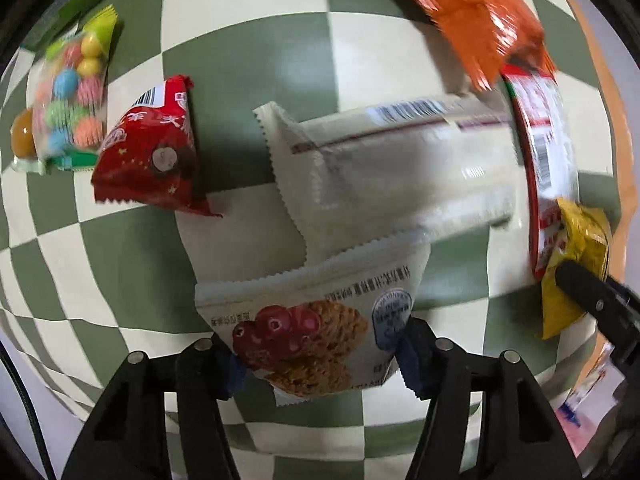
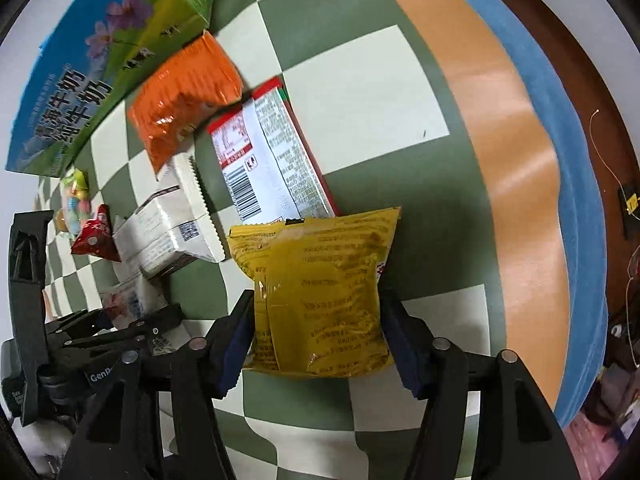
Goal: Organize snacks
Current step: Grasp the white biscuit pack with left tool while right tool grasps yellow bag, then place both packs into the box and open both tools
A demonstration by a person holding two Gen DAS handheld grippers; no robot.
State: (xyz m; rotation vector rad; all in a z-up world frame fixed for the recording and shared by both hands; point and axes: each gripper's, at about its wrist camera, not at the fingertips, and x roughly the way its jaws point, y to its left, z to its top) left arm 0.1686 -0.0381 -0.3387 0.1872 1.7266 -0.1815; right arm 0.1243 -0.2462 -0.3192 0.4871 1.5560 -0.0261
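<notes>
My left gripper (image 1: 320,356) is shut on a white oat-and-berry snack packet (image 1: 312,320), held above the checkered cloth. My right gripper (image 2: 316,340) is shut on a yellow snack bag (image 2: 320,292); that bag also shows at the right of the left wrist view (image 1: 576,264). On the cloth lie a long white wrapped pack (image 1: 400,168), a red-and-white box (image 2: 272,160), an orange bag (image 2: 184,100), a small red packet (image 1: 152,156) and a clear bag of coloured candy balls (image 1: 72,96).
A green-and-cream checkered cloth (image 2: 360,92) covers the table, with an orange band and blue border at the right edge (image 2: 520,160). A blue-and-green milk carton box (image 2: 100,68) lies at the far left. The left gripper shows at the lower left of the right wrist view (image 2: 120,320).
</notes>
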